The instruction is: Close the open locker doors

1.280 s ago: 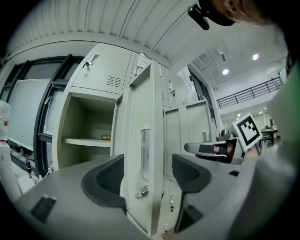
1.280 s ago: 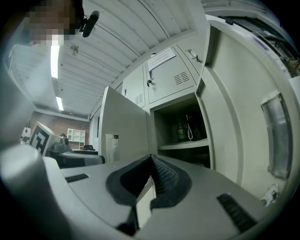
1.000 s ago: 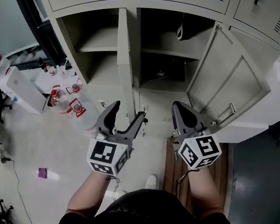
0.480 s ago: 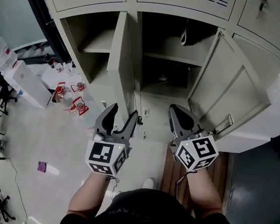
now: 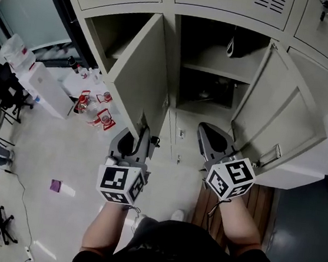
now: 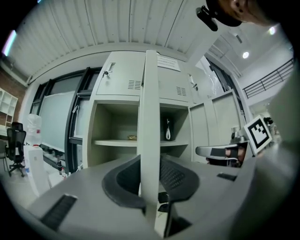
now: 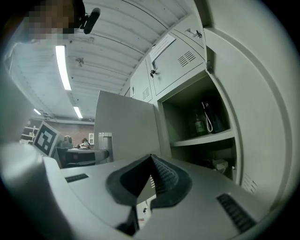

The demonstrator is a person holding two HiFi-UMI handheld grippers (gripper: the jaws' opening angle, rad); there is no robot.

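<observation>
Left gripper view shows our left gripper (image 6: 151, 165), jaws just closed, pinching the edge of the half-open left locker door (image 6: 150, 103), while our right gripper (image 5: 205, 130) sits shut and empty beside the right door (image 5: 276, 108).

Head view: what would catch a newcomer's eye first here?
Two locker doors stand open at the top centre: the left door swung out towards the camera, the right door wide to the right. The left gripper has just been closing its jaws and now clamps the left door's free edge. The right gripper, shut and empty, hangs beside the right door.
</observation>
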